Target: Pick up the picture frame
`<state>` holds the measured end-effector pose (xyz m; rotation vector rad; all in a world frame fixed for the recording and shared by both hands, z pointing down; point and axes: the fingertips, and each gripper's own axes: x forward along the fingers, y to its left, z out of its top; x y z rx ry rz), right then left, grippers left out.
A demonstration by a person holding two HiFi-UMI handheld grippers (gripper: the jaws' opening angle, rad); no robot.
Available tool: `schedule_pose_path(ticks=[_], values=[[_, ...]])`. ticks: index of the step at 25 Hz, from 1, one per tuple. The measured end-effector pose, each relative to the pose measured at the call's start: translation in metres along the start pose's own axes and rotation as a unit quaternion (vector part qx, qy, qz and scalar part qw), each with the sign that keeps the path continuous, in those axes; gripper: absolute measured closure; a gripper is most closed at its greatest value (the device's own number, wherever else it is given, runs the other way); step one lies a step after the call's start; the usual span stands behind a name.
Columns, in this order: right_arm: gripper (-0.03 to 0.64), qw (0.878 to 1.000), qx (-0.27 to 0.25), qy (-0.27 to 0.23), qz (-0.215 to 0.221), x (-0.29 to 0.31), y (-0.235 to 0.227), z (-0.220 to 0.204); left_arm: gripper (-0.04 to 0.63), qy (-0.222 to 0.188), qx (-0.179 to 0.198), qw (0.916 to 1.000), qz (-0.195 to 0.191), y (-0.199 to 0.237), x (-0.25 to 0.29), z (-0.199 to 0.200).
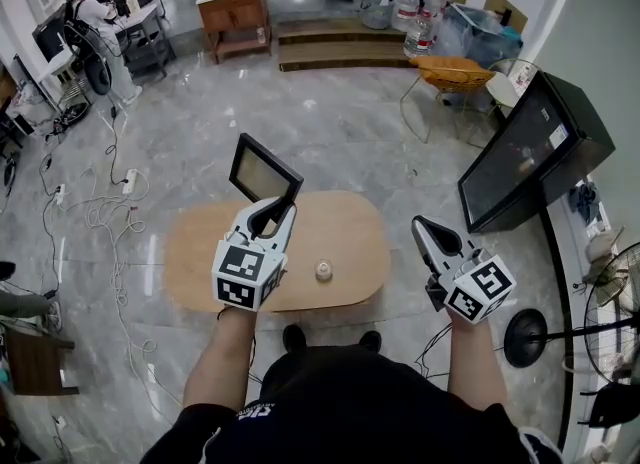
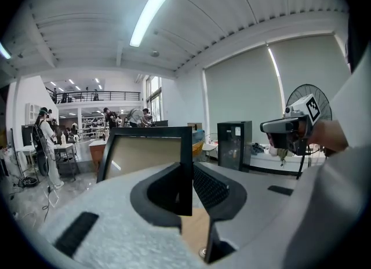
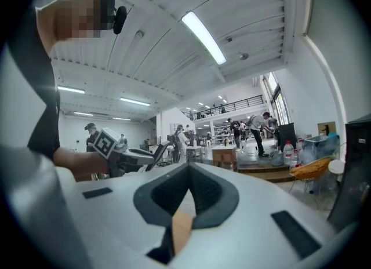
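The picture frame [image 1: 264, 173], black-edged with a beige panel, hangs in the air above the far edge of the oval wooden table [image 1: 340, 232]. My left gripper [image 1: 272, 208] is shut on its lower edge. In the left gripper view the frame [image 2: 145, 153] stands upright, its right border pinched between the jaws of the left gripper [image 2: 188, 176]. My right gripper [image 1: 430, 234] floats to the right of the table, shut with nothing in it. In the right gripper view its jaws [image 3: 188, 170] meet at the tips, and the left gripper [image 3: 124, 155] shows off to the left.
A small round object [image 1: 323, 270] lies on the table near its front edge. A big black screen [image 1: 520, 152] leans at the right, with a standing fan [image 1: 610, 292] below it. An orange chair [image 1: 455, 74] stands behind, and cables [image 1: 100, 202] trail over the floor at the left.
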<state>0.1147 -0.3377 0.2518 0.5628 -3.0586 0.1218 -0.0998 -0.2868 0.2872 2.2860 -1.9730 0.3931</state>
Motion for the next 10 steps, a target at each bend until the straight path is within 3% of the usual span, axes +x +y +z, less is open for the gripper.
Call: schedule_pose_path(ticks=[10], values=[[0.614, 1.0, 0.002, -0.001, 0.01, 0.012, 0.006, -0.003, 0.52, -0.001, 0.001, 1.0, 0.004, 0.003, -0.004, -0.004]])
